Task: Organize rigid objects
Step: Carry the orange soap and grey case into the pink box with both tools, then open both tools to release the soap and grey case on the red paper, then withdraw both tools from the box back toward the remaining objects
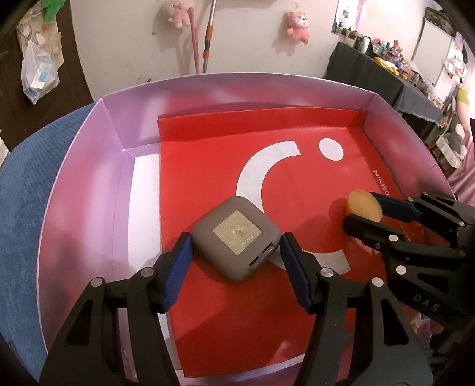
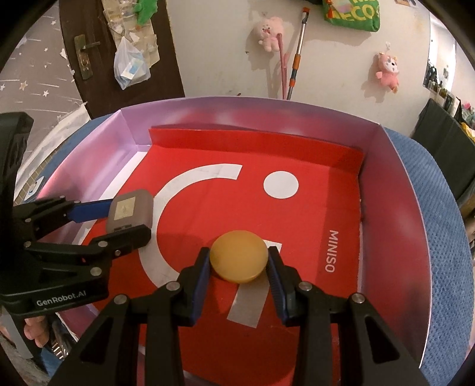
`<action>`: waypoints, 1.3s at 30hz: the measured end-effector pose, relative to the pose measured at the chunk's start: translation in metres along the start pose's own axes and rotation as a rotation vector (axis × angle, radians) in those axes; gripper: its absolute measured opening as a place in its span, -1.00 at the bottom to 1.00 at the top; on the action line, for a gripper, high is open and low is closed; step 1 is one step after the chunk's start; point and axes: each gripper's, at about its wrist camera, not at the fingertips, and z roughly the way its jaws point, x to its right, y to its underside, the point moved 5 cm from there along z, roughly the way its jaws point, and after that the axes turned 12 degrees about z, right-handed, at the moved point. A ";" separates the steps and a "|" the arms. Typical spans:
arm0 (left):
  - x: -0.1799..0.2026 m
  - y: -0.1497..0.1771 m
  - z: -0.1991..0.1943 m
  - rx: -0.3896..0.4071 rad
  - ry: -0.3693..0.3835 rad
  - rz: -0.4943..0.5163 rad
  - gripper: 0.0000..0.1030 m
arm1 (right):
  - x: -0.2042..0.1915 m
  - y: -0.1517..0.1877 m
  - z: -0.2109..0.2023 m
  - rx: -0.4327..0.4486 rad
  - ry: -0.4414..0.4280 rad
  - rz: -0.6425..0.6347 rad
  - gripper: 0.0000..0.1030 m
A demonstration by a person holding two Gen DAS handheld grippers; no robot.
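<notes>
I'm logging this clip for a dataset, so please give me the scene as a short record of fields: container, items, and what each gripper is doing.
container: open pink box lined with a red MINISO sheet, standing on a blue cloth
left gripper: shut on the grey square case, blue pads on its two sides
right gripper: shut on the yellow disc
item positions: both over the red sheet inside the box, apart from each other
resting or lifted: cannot tell

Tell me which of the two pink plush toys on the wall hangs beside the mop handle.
The pale pink plush toy, hanging just left of the mop handle. The brighter pink plush toy hangs alone, further right.
</notes>
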 end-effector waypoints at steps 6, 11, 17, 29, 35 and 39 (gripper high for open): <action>0.002 -0.002 0.001 -0.009 -0.012 0.010 0.15 | 0.000 0.000 0.000 0.002 0.000 0.000 -0.21; 0.002 -0.002 0.002 -0.011 -0.014 0.012 0.15 | 0.000 0.000 0.000 0.004 0.004 -0.002 -0.21; 0.003 -0.003 0.002 -0.011 -0.014 0.013 0.17 | 0.001 -0.001 0.000 0.004 0.001 0.000 -0.21; 0.003 -0.001 -0.003 -0.001 -0.044 0.002 0.36 | 0.000 0.002 -0.007 0.017 0.006 -0.013 -0.02; 0.005 0.002 -0.011 -0.006 -0.067 0.008 0.36 | -0.003 0.004 -0.020 0.044 0.001 -0.012 0.22; 0.004 0.004 -0.021 0.017 -0.089 0.017 0.36 | -0.004 0.006 -0.031 0.061 -0.015 -0.004 0.35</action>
